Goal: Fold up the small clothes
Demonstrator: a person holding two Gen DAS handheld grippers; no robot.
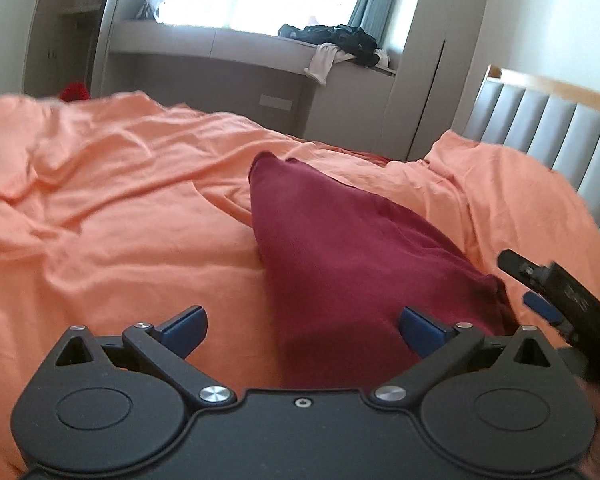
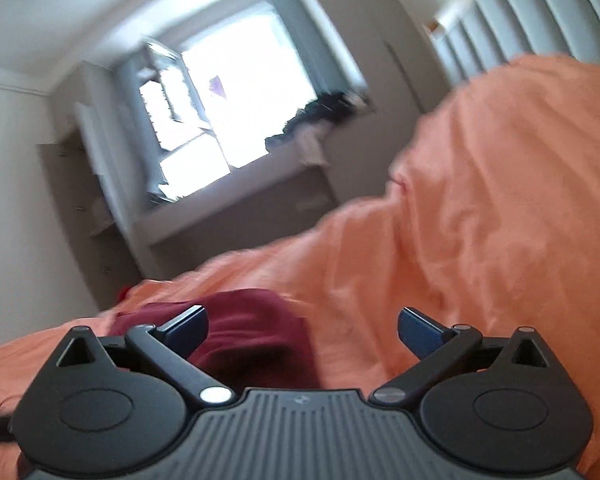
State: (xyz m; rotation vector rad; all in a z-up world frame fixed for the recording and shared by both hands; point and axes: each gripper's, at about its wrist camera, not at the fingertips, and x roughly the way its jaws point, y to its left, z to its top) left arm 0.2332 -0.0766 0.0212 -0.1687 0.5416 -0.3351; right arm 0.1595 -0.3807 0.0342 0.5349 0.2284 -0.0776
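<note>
A dark red garment (image 1: pixel 352 248) lies folded on the orange bedsheet (image 1: pixel 112 208), tapering to a narrow end toward the far side. My left gripper (image 1: pixel 302 330) is open at its near end, blue pads spread wide, the cloth lying loose under the gap. In the right wrist view the same dark red garment (image 2: pixel 244 328) shows blurred at lower left, and my right gripper (image 2: pixel 302 330) is open above it with nothing pinched. The right gripper (image 1: pixel 540 292) also appears at the right edge of the left wrist view, beside the garment's near right corner.
A padded grey headboard (image 1: pixel 540 136) rises at the right. Beyond the bed stands a beige window bench (image 1: pixel 228 52) with a heap of dark and white clothes (image 1: pixel 340 46). Tall cupboards (image 1: pixel 432 60) flank it. The orange bedsheet (image 2: pixel 500 208) bulges high at the right.
</note>
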